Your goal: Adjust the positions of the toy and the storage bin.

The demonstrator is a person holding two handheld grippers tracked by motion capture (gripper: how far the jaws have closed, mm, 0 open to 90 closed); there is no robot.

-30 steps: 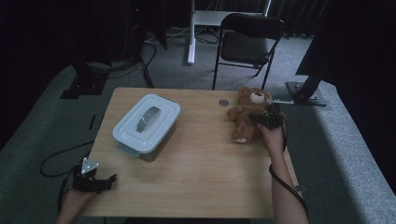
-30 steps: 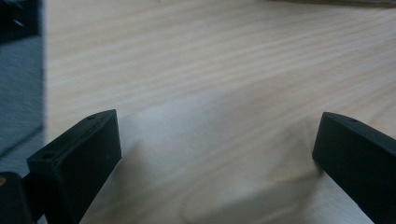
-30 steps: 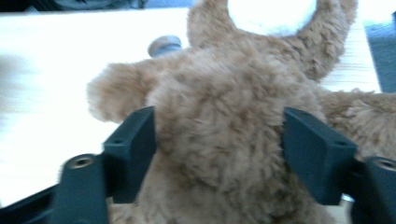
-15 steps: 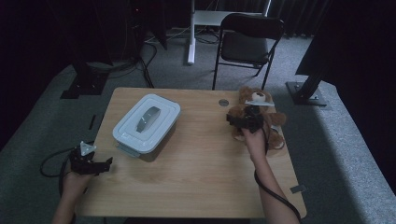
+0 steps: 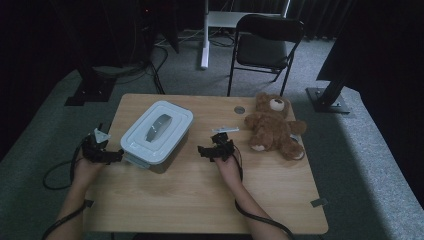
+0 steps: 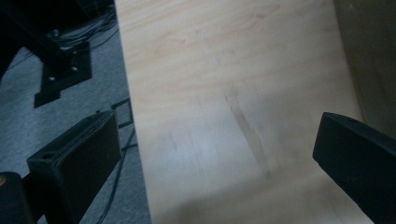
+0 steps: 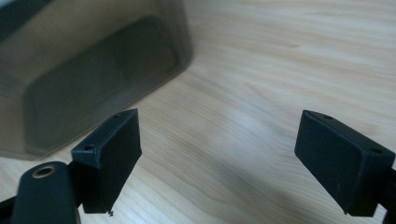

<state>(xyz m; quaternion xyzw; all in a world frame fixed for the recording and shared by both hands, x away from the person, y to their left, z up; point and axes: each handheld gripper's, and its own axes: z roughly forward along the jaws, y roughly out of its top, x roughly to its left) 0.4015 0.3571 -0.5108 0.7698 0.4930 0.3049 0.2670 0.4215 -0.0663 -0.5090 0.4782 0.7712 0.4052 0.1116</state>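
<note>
A: Start at the jaws. The right gripper [image 5: 204, 151] has its jaws spread wide with nothing between them, bare table [image 7: 289, 56] under them in the right gripper view. They have just been opening a little further. The left gripper [image 5: 116, 156] is spread too, also empty, one jaw out over the table's left edge.

B: What has changed in the last second?

A: A second ago the right gripper was over at the teddy bear [image 5: 272, 126]. Now it sits mid-table, well apart from the bear and just beside the right side of the lidded box [image 5: 157, 131]. The left gripper has come in from the near-left corner to the box's left side. The bear sits at the far right of the table, untouched.

B: So the bear is let go and the box is next?

A: That is my reading: both hands flank the box, probably to open or lift it (neither touches it yet).

B: How does the box lie?

A: On the left half of the table, lid on, long axis running diagonally from near-left to far-right; the lid's handle recess runs along that line.
</note>
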